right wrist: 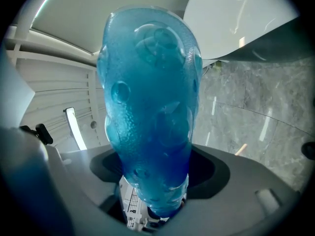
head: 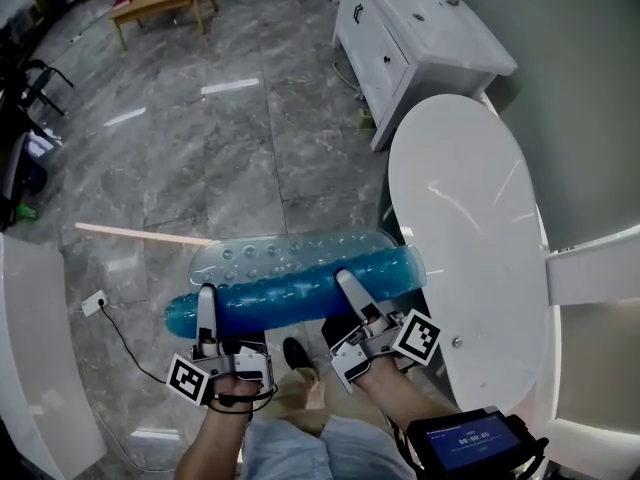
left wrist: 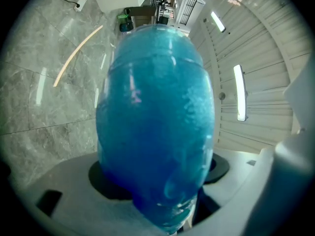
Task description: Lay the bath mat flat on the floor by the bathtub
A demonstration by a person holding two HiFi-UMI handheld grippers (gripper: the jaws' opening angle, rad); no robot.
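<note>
A: Left side first. Where does the mat sit in the jaws?

B: The left gripper (head: 206,298) has its jaws clamped on the bath mat (head: 290,283) close to the mat's left end. In the left gripper view the blue bundle fills the gap between the jaws and bulges up from it. A short stub of the roll sticks out past the jaws on the left.

A: State of the mat?

B: Rolled or folded into a thick, translucent blue bundle. A paler flap dotted with round suction cups hangs loose along the far side.

A: Long axis?

B: In the head view it runs left to right, with the right end a little further from the person. Both grippers point away from the person, across that axis.

A: Right side?

B: The right gripper (head: 345,283) is pinching the mat as well, right of its middle. Its own view shows bubbled blue material rising from between the jaws.

A: Location?

B: Over the grey marble floor (head: 240,158), just in front of the person's legs. The right end points at the white bathtub (head: 460,198) and lies close to its rim. A wooden strip (head: 140,234) lies on the floor beyond the left end. I cannot tell whether the loose flap touches the floor.
</note>
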